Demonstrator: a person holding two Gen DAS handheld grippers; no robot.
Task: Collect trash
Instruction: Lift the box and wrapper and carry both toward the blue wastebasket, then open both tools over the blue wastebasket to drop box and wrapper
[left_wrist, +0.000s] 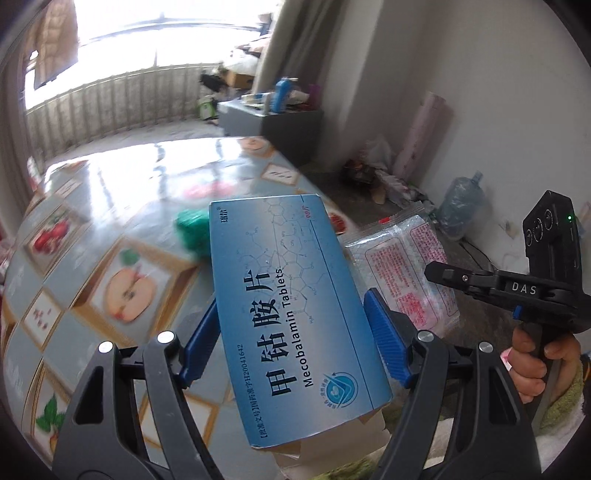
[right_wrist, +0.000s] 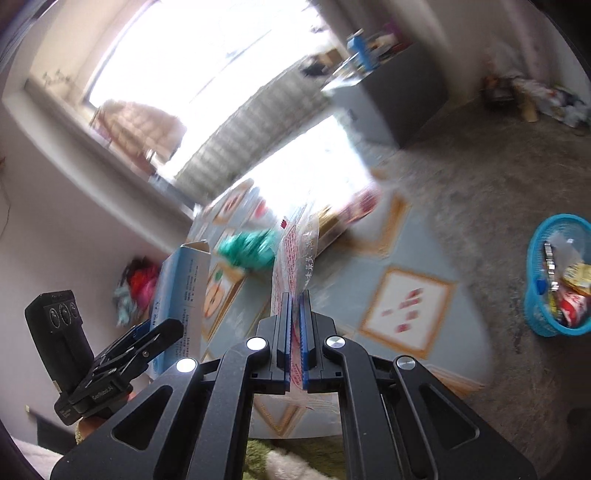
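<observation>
Both hands are loaded above the fruit-patterned counter (left_wrist: 110, 229). The left tongs (left_wrist: 291, 336) stand wide, their blue pads pinching the long edges of a blue tablet box (left_wrist: 288, 310), so the box's long axis runs straight out ahead of them, its open flap end nearest the hand. The right tongs (right_wrist: 294, 325) are pressed together on a thin clear plastic wrapper (right_wrist: 291, 254) with red print, which stands up on edge between the pads. The blue basket (right_wrist: 557, 280) is what everything turns on: it sits on the floor, off the counter's edge, already holding wrappers, and it shows only in the right wrist's view, far to that side. From the basket, the wrapper is the nearer piece and the box lies beyond it, so I'd judge the right hand has the shorter swing over and should drop first. A crumpled green scrap (left_wrist: 192, 232) lies on the counter just beyond the box, farther again from the basket.
</observation>
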